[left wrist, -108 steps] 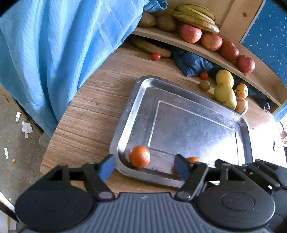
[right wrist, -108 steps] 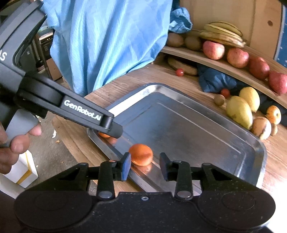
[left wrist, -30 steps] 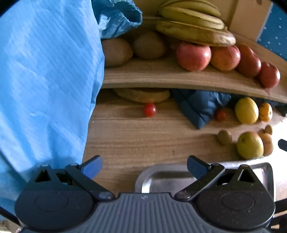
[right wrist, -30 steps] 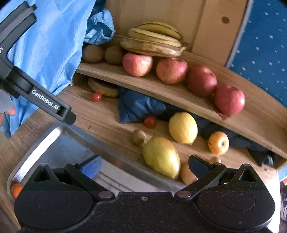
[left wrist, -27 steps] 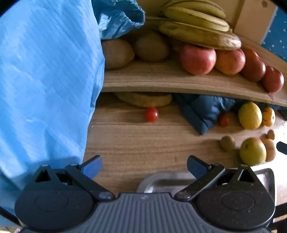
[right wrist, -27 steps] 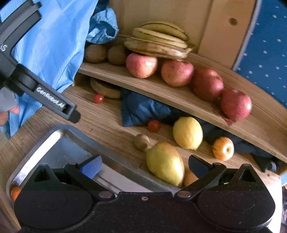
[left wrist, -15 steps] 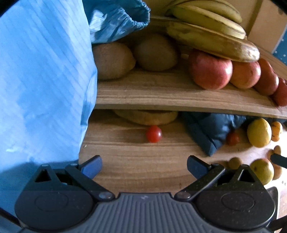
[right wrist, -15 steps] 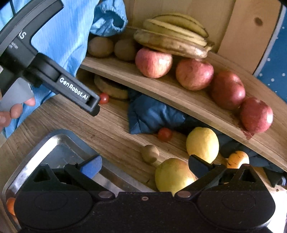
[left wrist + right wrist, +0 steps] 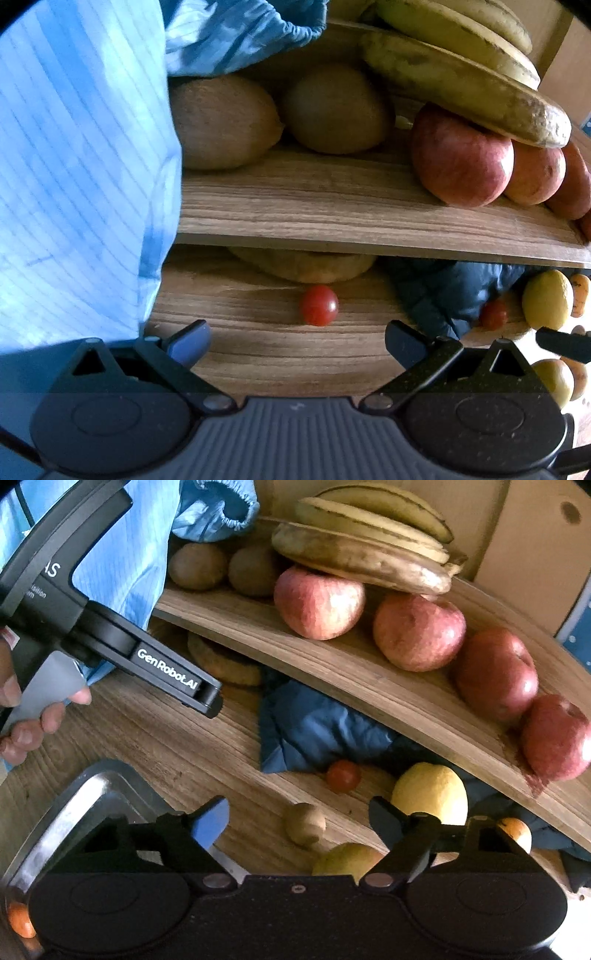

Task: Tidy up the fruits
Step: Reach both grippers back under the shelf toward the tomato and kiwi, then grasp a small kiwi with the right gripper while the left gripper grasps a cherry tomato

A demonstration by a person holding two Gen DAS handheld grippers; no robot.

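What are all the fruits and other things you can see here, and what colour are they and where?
Long bananas: a bunch, yellow-brown, top of the wooden shelf, resting on an apple.
Round apples: four, red-pink, in a row on the shelf.
Fuzzy kiwis: two, brown, shelf's left end.
Small kiwi: one, brown, on the wooden table.
Cherry tomatoes: two, red, on the table under the shelf.
Lemon: one, yellow, beside the dark blue cloth.
Pear-like fruit: one, yellow-green, near the right gripper.
Small orange fruit: one, far right.
Metal tray: one, silver, lower left.
Light blue garment: one, left.
Left gripper: open, facing a tomato.
Right gripper: open.
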